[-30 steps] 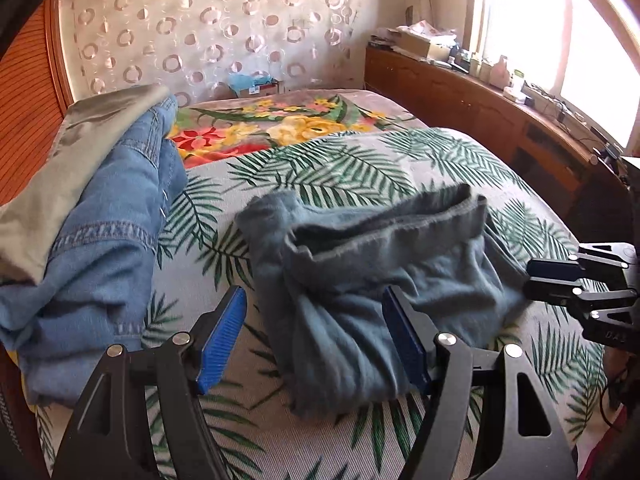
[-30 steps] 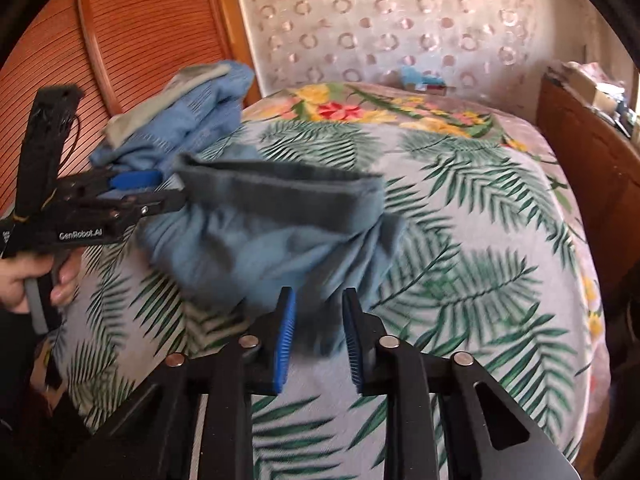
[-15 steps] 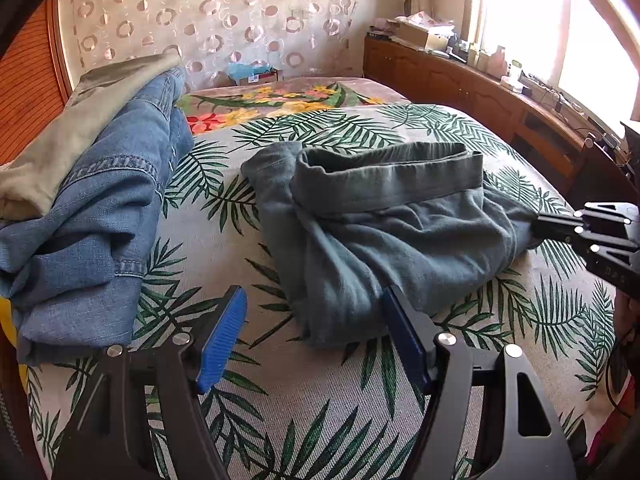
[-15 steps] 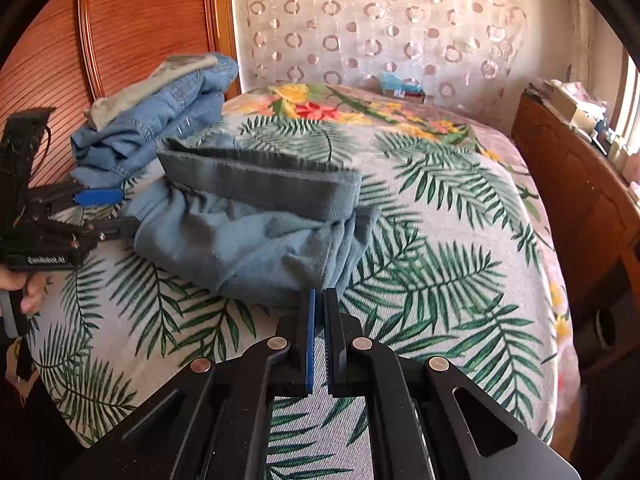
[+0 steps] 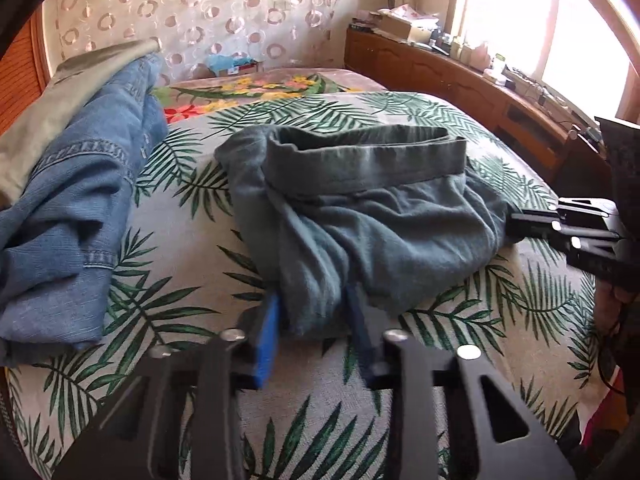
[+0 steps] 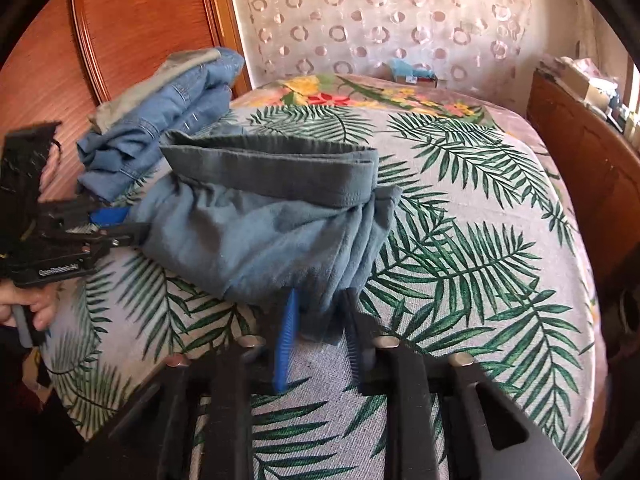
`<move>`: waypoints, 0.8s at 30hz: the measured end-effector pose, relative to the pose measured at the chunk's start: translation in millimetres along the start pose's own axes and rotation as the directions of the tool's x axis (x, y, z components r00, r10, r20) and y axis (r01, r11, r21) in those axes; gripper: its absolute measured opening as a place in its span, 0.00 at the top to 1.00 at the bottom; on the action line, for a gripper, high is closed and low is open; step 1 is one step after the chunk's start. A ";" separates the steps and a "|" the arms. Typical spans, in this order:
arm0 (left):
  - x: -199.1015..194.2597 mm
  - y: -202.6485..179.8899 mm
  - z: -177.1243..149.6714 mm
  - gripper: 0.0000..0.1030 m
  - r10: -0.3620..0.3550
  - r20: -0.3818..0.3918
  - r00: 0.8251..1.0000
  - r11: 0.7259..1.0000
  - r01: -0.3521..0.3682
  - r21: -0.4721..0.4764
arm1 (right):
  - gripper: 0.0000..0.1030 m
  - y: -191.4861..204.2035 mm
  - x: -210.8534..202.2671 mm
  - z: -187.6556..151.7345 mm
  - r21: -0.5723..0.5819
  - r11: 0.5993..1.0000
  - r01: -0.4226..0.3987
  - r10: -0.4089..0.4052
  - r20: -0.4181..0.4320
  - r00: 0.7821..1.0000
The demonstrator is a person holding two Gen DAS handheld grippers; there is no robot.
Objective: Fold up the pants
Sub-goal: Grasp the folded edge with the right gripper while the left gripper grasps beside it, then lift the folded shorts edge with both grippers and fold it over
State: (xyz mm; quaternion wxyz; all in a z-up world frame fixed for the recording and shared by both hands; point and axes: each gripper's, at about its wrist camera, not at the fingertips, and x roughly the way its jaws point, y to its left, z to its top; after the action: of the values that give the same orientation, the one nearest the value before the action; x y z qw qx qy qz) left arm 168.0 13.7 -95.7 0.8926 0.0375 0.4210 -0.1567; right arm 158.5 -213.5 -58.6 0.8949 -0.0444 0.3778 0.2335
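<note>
Grey-blue pants (image 5: pixel 372 216) lie bunched on the palm-leaf bedspread (image 5: pixel 180 280), waistband at the far side. They also show in the right wrist view (image 6: pixel 256 236). My left gripper (image 5: pixel 314 320) has its jaws around the near left edge of the pants, with cloth between the blue pads. My right gripper (image 6: pixel 318 324) has its jaws around the near right corner of the pants, with cloth between them. The right gripper also shows in the left wrist view (image 5: pixel 520 220) at the pants' right edge. The left gripper shows in the right wrist view (image 6: pixel 120 228) at their left edge.
A pile of blue jeans and an olive garment (image 5: pixel 76 184) lies on the bed's left side, also in the right wrist view (image 6: pixel 160 112). A wooden cabinet (image 5: pixel 480 96) with clutter runs along the window. A wooden headboard (image 6: pixel 132 28) stands at the left.
Both grippers moved forward onto the near edge of the pants. The left jaws narrowed around cloth. The right jaws, shut half a second ago, now stand apart around cloth.
</note>
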 end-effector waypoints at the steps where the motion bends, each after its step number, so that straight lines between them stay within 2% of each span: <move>1: -1.8 -1.0 0.0 0.83 0.004 0.004 1.000 1.000 -0.004 0.008 | 0.94 -1.1 -3.3 0.1 -0.001 1.000 -0.002 0.002 0.011 1.000; 3: -5.6 -0.5 0.3 0.87 0.002 0.009 1.000 1.000 -0.002 0.003 | 0.95 -3.2 -9.4 -0.2 0.006 1.000 -0.003 0.003 0.029 1.000; 8: -29.1 -0.9 -2.0 0.88 -0.014 0.053 0.998 1.000 0.014 0.001 | 0.95 -2.9 -28.2 -6.5 0.010 1.000 -0.013 0.012 0.060 0.998; 13: -57.9 -11.2 -19.6 0.89 -0.039 0.078 0.996 0.999 0.038 0.008 | 0.95 2.9 -51.1 -23.2 0.005 0.999 -0.036 0.035 0.074 0.997; 18: -72.3 -19.8 -39.9 0.88 -0.062 0.069 0.996 0.998 0.062 0.008 | 0.95 4.8 -63.0 -44.0 0.006 0.998 -0.067 0.067 0.044 0.997; 24: -62.6 -28.1 -46.8 0.88 -0.024 0.040 0.999 1.000 0.023 0.021 | 0.95 5.0 -64.9 -54.0 0.016 0.997 -0.074 0.074 0.024 0.997</move>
State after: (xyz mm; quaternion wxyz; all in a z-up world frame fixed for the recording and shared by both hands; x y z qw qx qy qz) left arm 87.3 11.9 -76.3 0.8985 0.0385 0.4020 -0.1720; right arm 81.6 -247.8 -51.2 0.8904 -0.0202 0.3704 0.2637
